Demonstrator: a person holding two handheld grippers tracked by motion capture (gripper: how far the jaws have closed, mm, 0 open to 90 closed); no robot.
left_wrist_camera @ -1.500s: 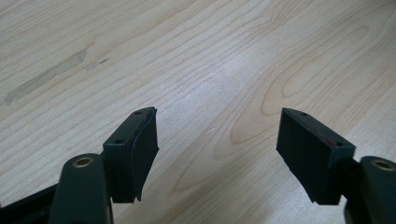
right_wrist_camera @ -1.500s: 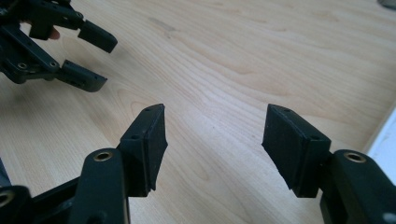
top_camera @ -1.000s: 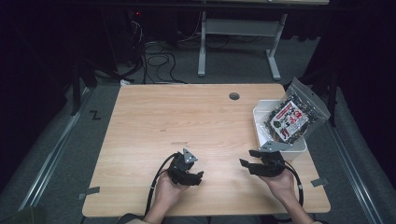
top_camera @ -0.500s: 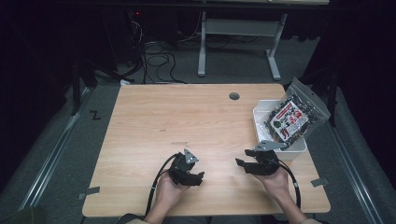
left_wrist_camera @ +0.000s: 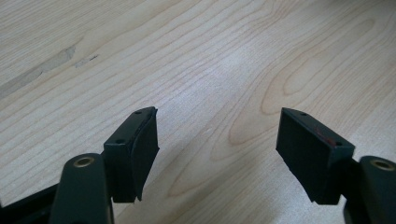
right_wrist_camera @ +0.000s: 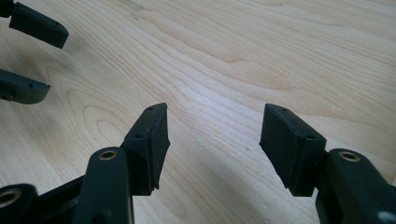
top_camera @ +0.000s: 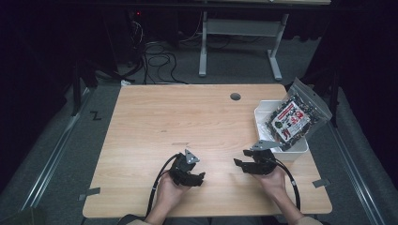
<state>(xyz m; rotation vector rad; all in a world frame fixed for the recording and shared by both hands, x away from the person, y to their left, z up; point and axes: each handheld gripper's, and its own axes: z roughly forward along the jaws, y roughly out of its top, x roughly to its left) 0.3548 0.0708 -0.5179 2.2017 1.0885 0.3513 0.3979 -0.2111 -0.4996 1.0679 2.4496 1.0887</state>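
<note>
Snack bag stands tilted in the white bin at the bench's right edge, its top leaning out past the rim. Right gripper sits just beside the bin's near corner — jaws spread, nothing between them, apart from the bag. Left gripper rests near the front edge, well apart from the bin — jaws likewise spread and empty.
</note>
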